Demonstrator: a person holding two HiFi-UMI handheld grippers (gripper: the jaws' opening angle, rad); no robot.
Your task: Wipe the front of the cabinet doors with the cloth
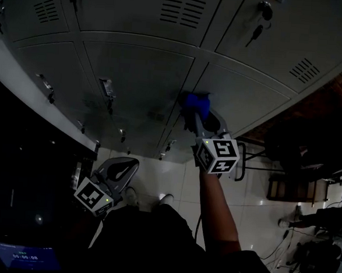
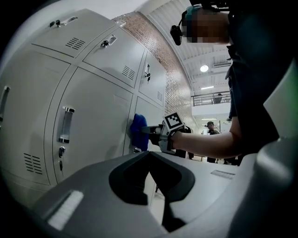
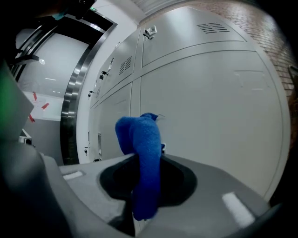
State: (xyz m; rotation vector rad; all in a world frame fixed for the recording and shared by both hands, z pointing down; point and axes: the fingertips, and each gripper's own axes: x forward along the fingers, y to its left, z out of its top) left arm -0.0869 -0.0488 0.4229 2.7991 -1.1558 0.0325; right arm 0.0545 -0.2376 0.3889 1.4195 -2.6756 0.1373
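Observation:
A blue cloth (image 1: 195,103) is pressed against the grey cabinet doors (image 1: 140,78), near the seam between two lower doors. My right gripper (image 1: 197,118) is shut on it, arm stretched forward. In the right gripper view the blue cloth (image 3: 142,153) stands bunched between the jaws, with the door front (image 3: 209,116) close behind it. From the left gripper view the cloth (image 2: 138,131) and right gripper (image 2: 153,131) show side-on against the doors (image 2: 93,121). My left gripper (image 1: 122,166) hangs low and back from the cabinet; its jaws (image 2: 149,155) meet with nothing between them.
The doors carry handles (image 2: 66,124), locks with hanging keys (image 1: 258,33) and vent slots (image 1: 183,10). White tiled floor (image 1: 168,176) lies below. Dark furniture and cables (image 1: 308,172) stand at the right. A small lit screen (image 1: 25,256) sits at lower left. A person (image 2: 212,128) stands far off.

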